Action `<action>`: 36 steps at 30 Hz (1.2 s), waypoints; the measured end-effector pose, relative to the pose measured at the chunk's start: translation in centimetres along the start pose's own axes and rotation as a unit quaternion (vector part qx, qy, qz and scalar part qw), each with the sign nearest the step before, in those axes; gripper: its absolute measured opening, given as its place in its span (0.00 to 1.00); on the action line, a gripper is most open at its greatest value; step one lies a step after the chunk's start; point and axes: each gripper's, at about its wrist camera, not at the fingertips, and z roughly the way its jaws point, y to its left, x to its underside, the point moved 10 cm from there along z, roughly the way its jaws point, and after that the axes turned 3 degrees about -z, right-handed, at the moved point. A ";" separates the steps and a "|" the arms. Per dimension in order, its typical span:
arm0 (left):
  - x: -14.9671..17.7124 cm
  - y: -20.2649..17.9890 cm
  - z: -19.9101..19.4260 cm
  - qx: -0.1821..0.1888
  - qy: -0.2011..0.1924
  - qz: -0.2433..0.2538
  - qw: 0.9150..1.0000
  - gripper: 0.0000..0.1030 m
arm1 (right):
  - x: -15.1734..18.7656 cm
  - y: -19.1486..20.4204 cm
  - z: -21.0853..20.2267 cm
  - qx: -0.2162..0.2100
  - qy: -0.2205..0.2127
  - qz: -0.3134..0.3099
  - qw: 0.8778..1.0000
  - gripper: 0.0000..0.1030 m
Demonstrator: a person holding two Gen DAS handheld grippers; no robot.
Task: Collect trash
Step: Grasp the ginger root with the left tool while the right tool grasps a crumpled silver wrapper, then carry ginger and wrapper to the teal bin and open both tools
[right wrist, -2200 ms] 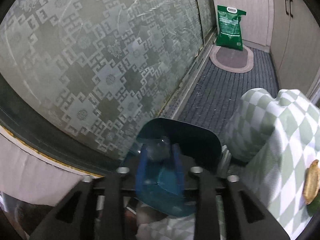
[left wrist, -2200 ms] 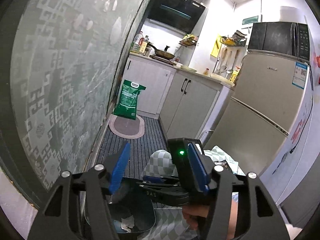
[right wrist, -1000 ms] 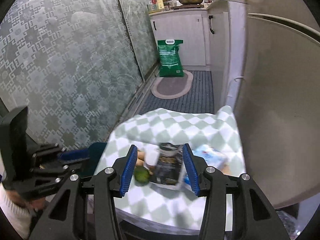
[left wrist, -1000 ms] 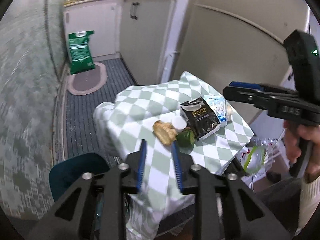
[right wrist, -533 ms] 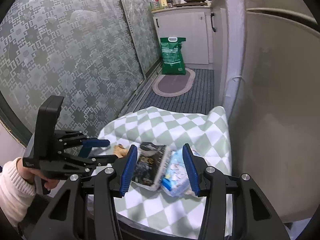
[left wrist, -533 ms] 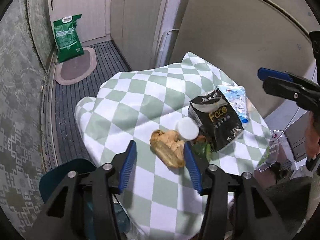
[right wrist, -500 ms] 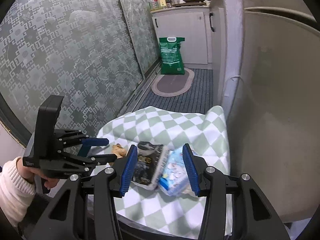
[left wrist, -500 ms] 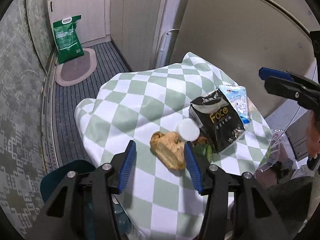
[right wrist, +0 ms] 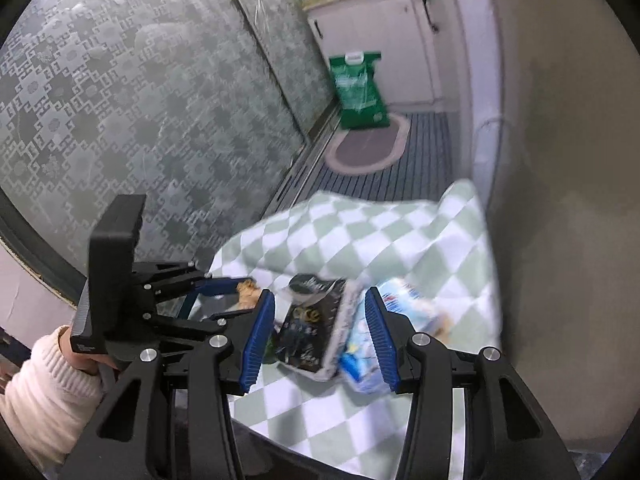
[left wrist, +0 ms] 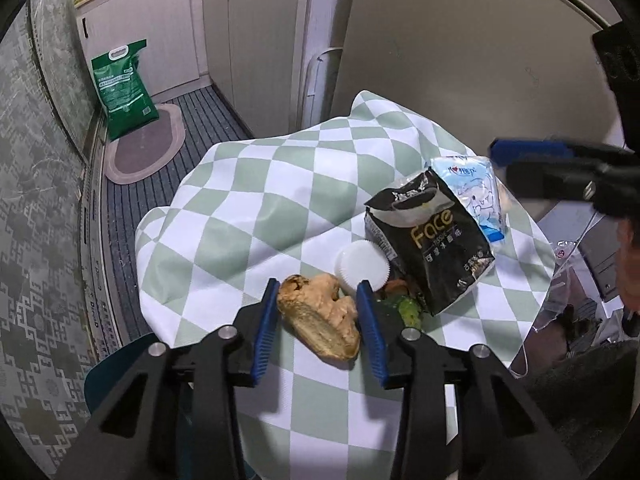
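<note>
The left gripper straddles a brown bread scrap on the checked cloth; its jaws have just been closing, the blue pads right beside the scrap, and whether they press it cannot be told. At two o'clock from the scrap lie a white cap, green peel, a black tissue pack and a pale blue packet. The right gripper hovers with jaws apart over the black pack. A teal bin sits at eight o'clock, contents hidden.
</note>
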 end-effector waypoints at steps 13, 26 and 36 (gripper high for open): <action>0.5 0.5 -1.3 0.007 -0.022 -0.008 1.000 0.38 | 1.8 0.2 3.8 0.033 0.055 -0.010 0.998 0.44; 0.1 1.1 -6.0 0.018 -0.082 -0.029 0.996 0.37 | 2.3 0.2 5.5 0.069 0.078 -0.030 0.994 0.25; 0.6 5.8 -8.7 -0.002 -0.108 -0.079 0.991 0.37 | 1.6 0.8 4.4 0.074 0.063 -0.034 0.995 0.10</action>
